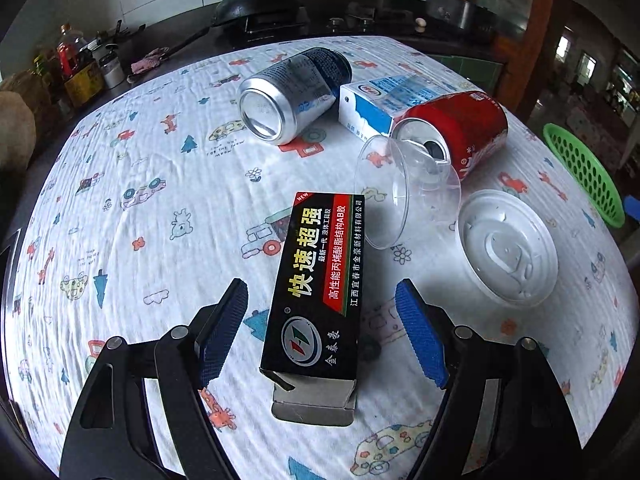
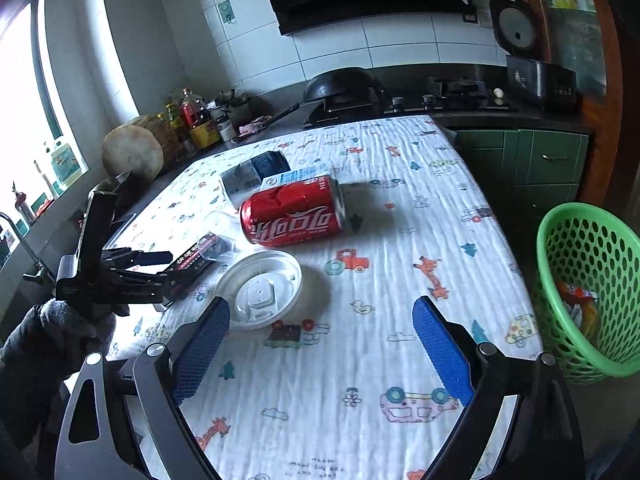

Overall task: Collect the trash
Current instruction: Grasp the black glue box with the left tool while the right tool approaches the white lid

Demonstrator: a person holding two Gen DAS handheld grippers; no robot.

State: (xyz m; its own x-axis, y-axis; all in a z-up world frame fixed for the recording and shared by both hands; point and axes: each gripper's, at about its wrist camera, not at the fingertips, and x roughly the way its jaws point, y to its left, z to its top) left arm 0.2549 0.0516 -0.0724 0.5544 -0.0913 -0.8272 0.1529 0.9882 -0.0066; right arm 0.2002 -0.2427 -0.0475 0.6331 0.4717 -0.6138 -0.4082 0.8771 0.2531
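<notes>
We see a desk (image 2: 400,240) covered with a white cloth printed with cars and animals, in a kitchen with a black wok (image 2: 340,82) on the stove behind. A green basket (image 2: 588,248) stands beside the desk on the right, with some wrappers inside. On the cloth lie a red cola can (image 2: 294,216), a silver can (image 1: 288,96), a milk carton (image 1: 384,100), a clear plastic cup (image 1: 408,192), a white plastic lid (image 2: 260,288) and a black glue box (image 1: 320,280). Our left tool (image 1: 322,334) is half open, its blue pads on both sides of the glue box, not touching it. Our right tool (image 2: 320,348) is wide open and holds nothing, above the bare cloth.
</notes>
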